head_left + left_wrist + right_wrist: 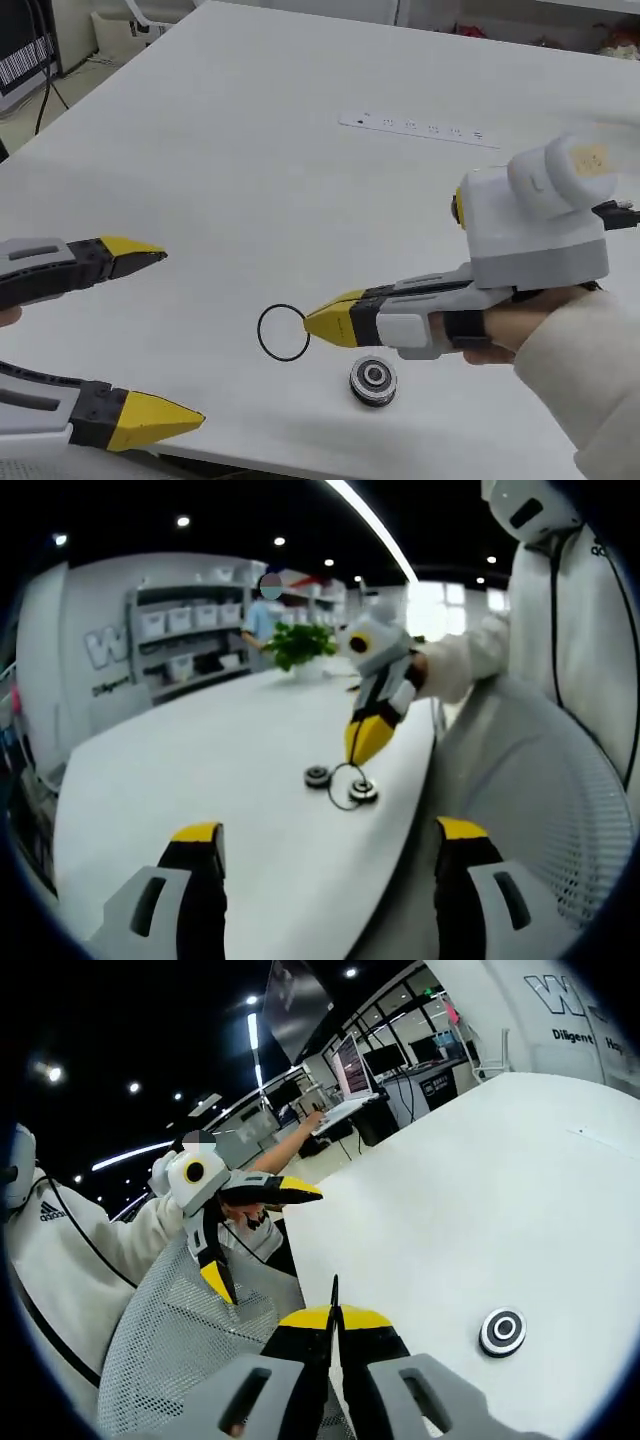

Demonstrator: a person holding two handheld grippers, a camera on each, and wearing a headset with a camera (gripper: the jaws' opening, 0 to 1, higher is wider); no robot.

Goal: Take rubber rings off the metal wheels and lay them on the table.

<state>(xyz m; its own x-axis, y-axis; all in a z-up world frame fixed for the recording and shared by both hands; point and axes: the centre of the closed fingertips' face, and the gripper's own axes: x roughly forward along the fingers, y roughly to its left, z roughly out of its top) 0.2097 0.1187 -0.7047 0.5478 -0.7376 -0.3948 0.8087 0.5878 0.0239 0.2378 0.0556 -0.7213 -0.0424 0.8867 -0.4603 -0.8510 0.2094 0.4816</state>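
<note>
A thin black rubber ring hangs just over the white table, and my right gripper is shut on its edge. The right gripper view has that ring edge-on between the shut yellow tips. A small metal wheel with a dark rim lies by the table's near edge, just right of the ring. The left gripper view has two wheels, one under the ring and one beside it. My left gripper stands open and holds nothing, left of the ring.
A white power strip lies across the far middle of the table. The near table edge runs just below the wheel. A potted plant and shelves stand beyond the table's far end. A mesh chair back is beside the table.
</note>
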